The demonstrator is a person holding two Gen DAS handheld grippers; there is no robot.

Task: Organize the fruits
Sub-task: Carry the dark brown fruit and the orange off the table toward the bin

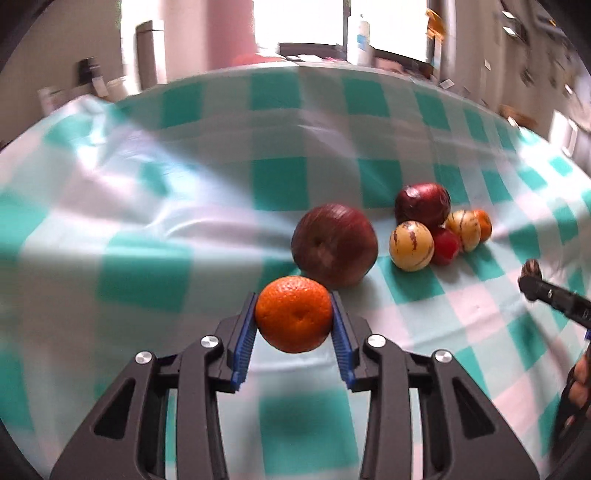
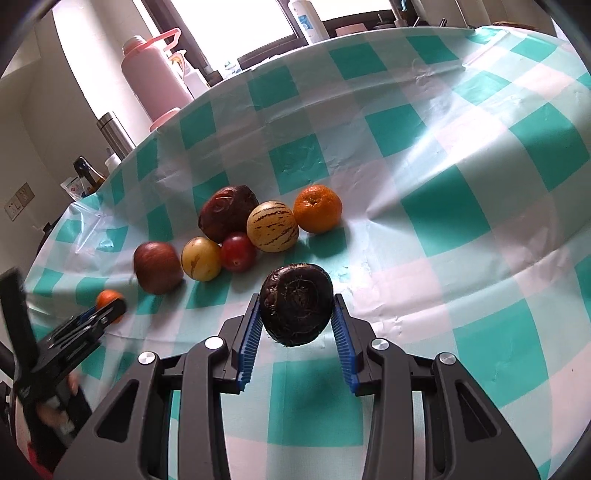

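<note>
My left gripper [image 1: 294, 295] is shut on an orange [image 1: 293, 314], its blue pads pressing both sides. Just beyond it a red apple [image 1: 334, 245] lies on the checked tablecloth [image 1: 147, 221]. Further right sits a cluster: a dark red fruit [image 1: 423, 205], two yellow striped fruits [image 1: 410, 245], a small red fruit [image 1: 445, 245] and another orange [image 1: 484, 225]. My right gripper [image 2: 296, 297] is shut on a dark brown rough fruit [image 2: 295, 304], in front of that same cluster [image 2: 272, 226]. The left gripper [image 2: 110, 308] shows at the right wrist view's left edge.
Behind the table's far edge stand a pink flask [image 2: 155, 74], a steel bottle [image 2: 114, 134] and a white bottle [image 2: 308, 18]. The green and white cloth [image 2: 461, 203] is wrinkled and bare to the right of the fruits. A hand [image 1: 578, 384] shows at the right edge.
</note>
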